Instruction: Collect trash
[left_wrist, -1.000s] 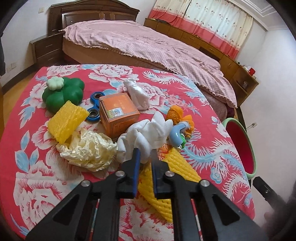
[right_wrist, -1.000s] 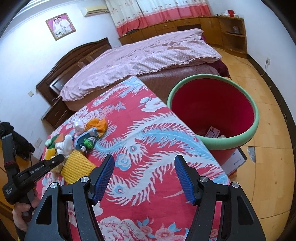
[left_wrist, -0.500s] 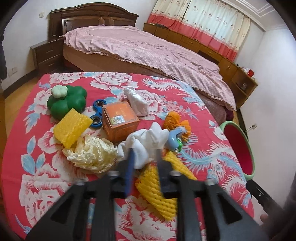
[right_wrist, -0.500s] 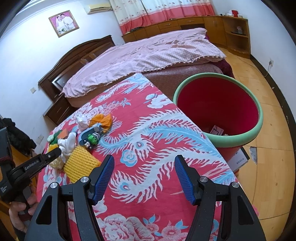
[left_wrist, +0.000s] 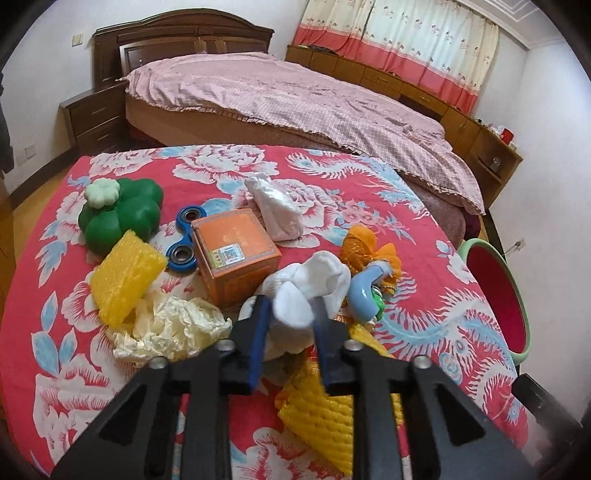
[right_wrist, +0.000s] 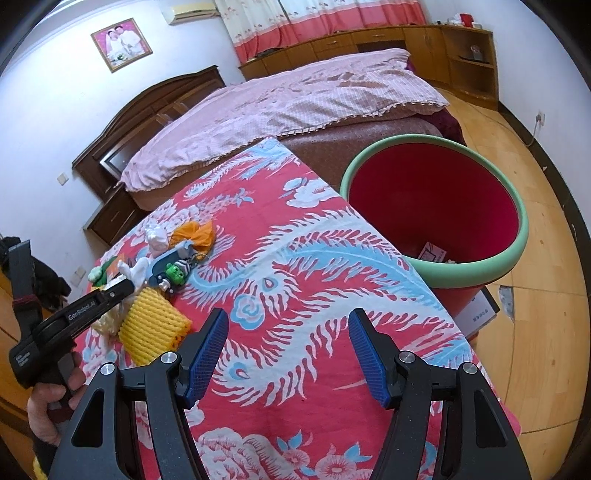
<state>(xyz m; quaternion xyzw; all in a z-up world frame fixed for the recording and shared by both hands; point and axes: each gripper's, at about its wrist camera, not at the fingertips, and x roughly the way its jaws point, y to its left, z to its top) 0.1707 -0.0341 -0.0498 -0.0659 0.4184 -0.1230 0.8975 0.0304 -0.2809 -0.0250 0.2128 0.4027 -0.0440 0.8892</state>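
L gripper (left_wrist: 291, 314) has its jaws closing on the white crumpled tissue wad (left_wrist: 306, 291), which sits between the blue pads (left_wrist: 258, 332), its lobes bulging up and out past the tips; whether they already bite firmly I can't tell. Main risk, as I judge it: the wad is soft and loose, so the pinch may catch only one flap, which could tear or slip on the lift, or unroll and drag its neighbours along. It lies packed tight in the clutter at table centre: orange carton (left_wrist: 236, 254) touching at its 10 o'clock, blue toy w/ green figure (left_wrist: 365, 295) just beside at 3, yellow foam fruit net (left_wrist: 332, 417) under and at 5, cream crumpled paper (left_wrist: 170, 328) at 8. Snagging the net's mesh looks likely, since it sits right below the tips. Another white wrapper (left_wrist: 277, 214) lies at 12, well apart. The wad looks like clean, matte, puffy paper folded in thick lobes, very light, no stiffness. R gripper (right_wrist: 288, 350) hangs w/ jaws spread wide and nothing in them above the red floral tablecloth (right_wrist: 314, 258); the red bin w/ green rim (right_wrist: 432, 218) stands off the table edge at its 1 o'clock, a long carry for a weak grip
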